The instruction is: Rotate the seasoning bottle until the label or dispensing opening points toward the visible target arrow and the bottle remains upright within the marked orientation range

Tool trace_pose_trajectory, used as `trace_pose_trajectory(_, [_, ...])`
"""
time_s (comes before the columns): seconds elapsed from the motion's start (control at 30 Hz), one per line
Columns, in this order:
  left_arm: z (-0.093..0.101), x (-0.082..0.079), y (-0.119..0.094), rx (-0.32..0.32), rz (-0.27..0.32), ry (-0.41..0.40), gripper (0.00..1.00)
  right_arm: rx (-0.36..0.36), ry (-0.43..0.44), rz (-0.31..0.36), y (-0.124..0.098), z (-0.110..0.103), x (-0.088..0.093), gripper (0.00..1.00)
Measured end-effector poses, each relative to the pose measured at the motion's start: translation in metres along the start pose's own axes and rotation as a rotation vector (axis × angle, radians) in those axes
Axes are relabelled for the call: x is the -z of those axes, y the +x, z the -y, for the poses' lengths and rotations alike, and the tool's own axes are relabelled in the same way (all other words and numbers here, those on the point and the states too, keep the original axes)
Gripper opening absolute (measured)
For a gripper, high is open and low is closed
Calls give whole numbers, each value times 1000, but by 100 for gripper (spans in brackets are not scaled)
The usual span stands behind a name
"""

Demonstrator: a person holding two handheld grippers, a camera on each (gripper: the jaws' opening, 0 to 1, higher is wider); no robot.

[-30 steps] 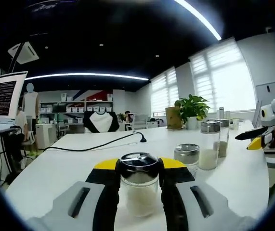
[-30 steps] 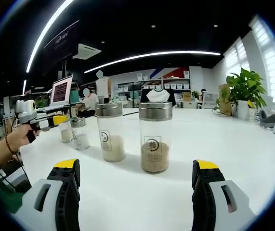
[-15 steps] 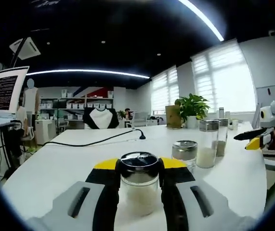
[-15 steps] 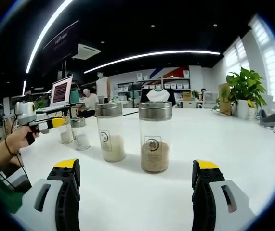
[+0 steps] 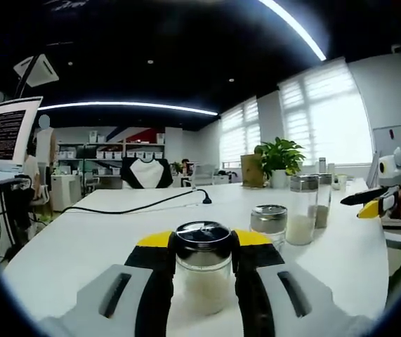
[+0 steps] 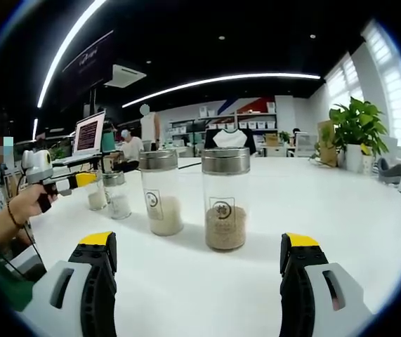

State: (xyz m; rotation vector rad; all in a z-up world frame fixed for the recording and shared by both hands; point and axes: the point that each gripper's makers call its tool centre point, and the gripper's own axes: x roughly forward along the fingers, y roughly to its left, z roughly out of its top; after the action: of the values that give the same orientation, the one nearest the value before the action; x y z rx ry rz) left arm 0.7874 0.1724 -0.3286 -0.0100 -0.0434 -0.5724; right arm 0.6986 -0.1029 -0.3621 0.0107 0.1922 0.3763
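A broad white table (image 5: 81, 239) runs across both views, its near edge curving past at 8 o'clock in the left gripper view, with bare top stretching toward 10 o'clock where only a black cable (image 5: 144, 206) crosses it. In the right gripper view the same table (image 6: 355, 210) lies bare from the centre out to 3 o'clock, toward a potted plant (image 6: 358, 133) by the windows.

The left gripper (image 5: 201, 270) sits at 6 o'clock in its own view, its yellow-tipped jaws closed narrowly on the seasoning bottle (image 5: 202, 270), a short glass jar with a shiny metal cap and white grains inside, standing upright on the table. Whether a label or opening faces any arrow cannot be told. Just beyond it at 2 o'clock stands a second small shaker (image 5: 270, 223), then a tall jar of white grains (image 5: 304, 213) with another tall jar (image 5: 324, 200) close behind.

The right gripper (image 6: 200, 281) holds its jaws spread wide, gripping nothing, with open table between them. Ahead at 12 o'clock stand a tall jar of brown grains (image 6: 225, 200) and, just beside it at 11 o'clock, a tall jar of white grains (image 6: 160, 193), apart from each other. At 9 o'clock a hand (image 6: 28, 200) holds the left gripper beside the small shakers (image 6: 112, 196).
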Motion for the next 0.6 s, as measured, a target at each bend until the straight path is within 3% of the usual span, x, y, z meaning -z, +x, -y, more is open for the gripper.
trace_pose_trajectory(0.6, [0, 1, 2, 120, -24, 0, 32, -4, 7, -3, 0, -1, 2, 99])
